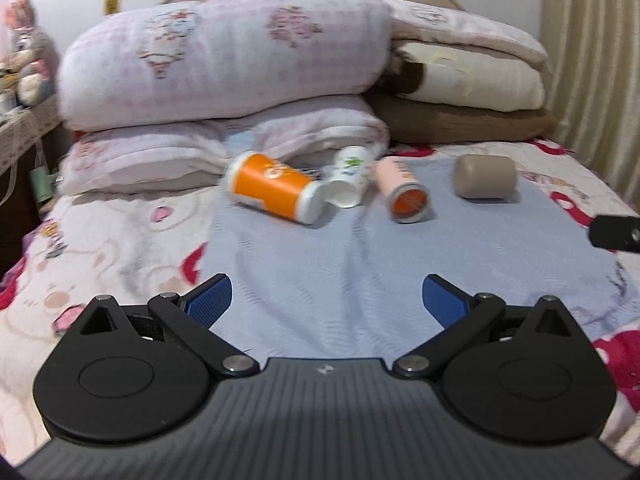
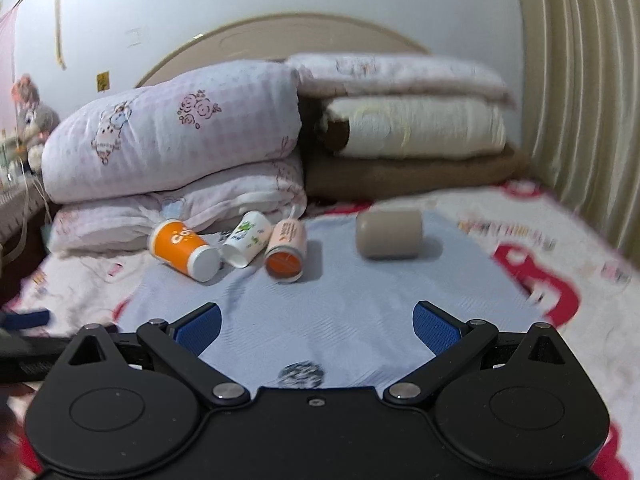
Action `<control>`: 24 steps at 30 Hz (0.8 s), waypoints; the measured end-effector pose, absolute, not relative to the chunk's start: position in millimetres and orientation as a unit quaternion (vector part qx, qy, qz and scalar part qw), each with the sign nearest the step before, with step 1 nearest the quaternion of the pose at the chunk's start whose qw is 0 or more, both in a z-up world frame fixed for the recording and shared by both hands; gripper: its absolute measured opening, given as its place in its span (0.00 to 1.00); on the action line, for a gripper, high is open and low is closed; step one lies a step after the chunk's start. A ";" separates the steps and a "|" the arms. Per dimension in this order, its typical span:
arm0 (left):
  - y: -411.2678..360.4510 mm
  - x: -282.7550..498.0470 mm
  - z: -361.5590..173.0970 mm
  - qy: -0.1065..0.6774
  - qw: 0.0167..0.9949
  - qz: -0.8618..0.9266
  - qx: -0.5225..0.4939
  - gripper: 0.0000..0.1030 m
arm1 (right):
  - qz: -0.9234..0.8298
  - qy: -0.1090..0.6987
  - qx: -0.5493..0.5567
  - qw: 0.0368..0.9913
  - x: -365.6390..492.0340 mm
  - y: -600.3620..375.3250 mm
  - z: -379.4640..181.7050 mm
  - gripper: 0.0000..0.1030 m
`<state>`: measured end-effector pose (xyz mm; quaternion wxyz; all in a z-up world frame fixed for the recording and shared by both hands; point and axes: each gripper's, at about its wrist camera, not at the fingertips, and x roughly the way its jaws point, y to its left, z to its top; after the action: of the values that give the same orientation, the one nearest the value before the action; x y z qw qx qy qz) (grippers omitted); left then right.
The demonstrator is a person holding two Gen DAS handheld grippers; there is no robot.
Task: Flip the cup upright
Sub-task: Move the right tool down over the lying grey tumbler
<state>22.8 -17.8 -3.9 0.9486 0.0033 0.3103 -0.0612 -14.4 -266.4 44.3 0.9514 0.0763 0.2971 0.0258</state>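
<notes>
Several cups lie on their sides on a light blue cloth [image 1: 320, 264] on the bed. An orange cup [image 1: 272, 188] [image 2: 182, 250] lies at the left. A white cup with green print [image 1: 350, 178] [image 2: 245, 238] is beside it. A pink cup with an orange inside [image 1: 402, 190] [image 2: 286, 250] lies to the right. A taupe cup [image 1: 484, 178] [image 2: 389, 234] lies apart at the far right. My left gripper [image 1: 326, 300] is open and empty, well short of the cups. My right gripper [image 2: 316, 326] is open and empty, also short of them.
Folded pink quilts [image 1: 224, 56] [image 2: 172, 136] and cream and brown blankets [image 1: 468, 84] [image 2: 412, 140] are stacked behind the cups against the headboard. A curtain [image 2: 580, 100] hangs at the right. A plush toy [image 1: 28, 48] sits at the left. The other gripper's edge [image 1: 616, 232] shows at the right.
</notes>
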 end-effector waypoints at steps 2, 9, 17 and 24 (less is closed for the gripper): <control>-25.8 32.8 -2.0 0.314 0.946 -0.083 0.007 1.00 | 0.028 0.317 0.115 0.941 -4.6 -278.0 47.5 1.00; -59.3 94.9 -3.9 0.338 0.932 -0.131 0.006 0.98 | 0.047 0.416 0.279 0.864 58.1 -329.7 21.0 1.00; -97.8 165.0 -9.2 0.330 0.926 -0.182 0.016 0.97 | 0.055 0.438 0.388 0.809 129.2 -360.9 -8.5 1.00; -142.1 218.6 -10.6 0.334 0.906 -0.252 0.069 0.97 | -0.020 0.409 0.414 0.813 173.3 -384.9 -20.6 1.00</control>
<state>218.6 -142.1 -10.6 0.9057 0.0690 0.3339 -0.2520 173.3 -384.9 -20.6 0.8129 0.4144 0.4088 -0.0196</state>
